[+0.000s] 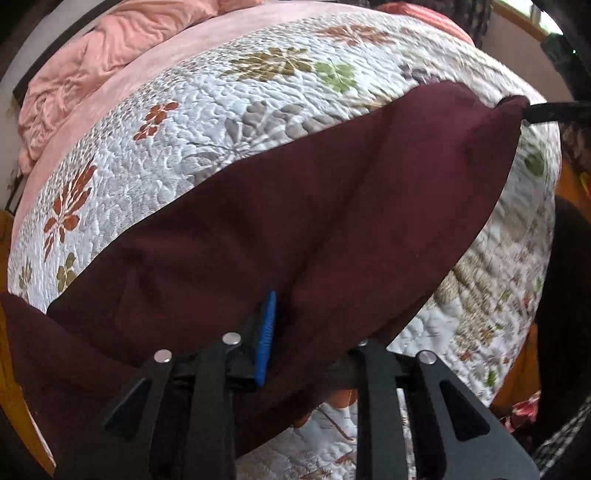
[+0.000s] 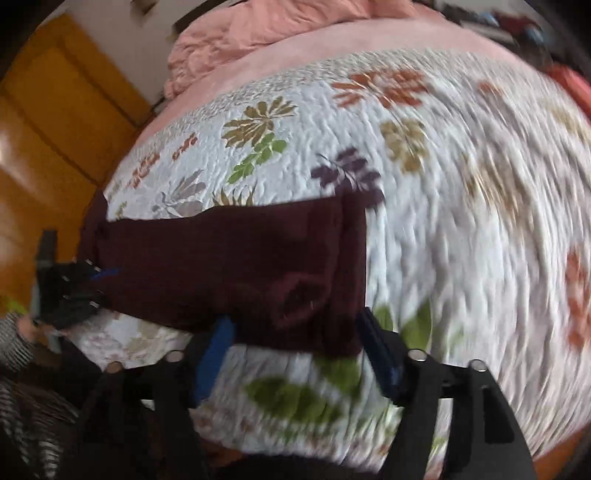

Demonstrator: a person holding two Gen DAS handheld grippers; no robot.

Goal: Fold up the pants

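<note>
The dark maroon pants [image 1: 295,221] lie stretched across a white floral quilt [image 1: 207,122]. In the left wrist view my left gripper [image 1: 291,332] is shut on the near edge of the pants; one blue pad [image 1: 266,336] shows and the cloth hides the other finger. In the right wrist view the pants [image 2: 240,269] run from the left gripper [image 2: 74,295] at the left to the folded end just ahead of my right gripper [image 2: 295,332]. The right gripper is open, its blue pads [image 2: 216,354] wide apart at the cloth's near edge. This view is motion-blurred.
The quilt [image 2: 443,221] covers a bed with a pink sheet [image 1: 155,62] and rumpled pink bedding [image 2: 258,26] at the far end. An orange wooden door [image 2: 55,129] and floor are to the left. Clutter lies beyond the bed's right side.
</note>
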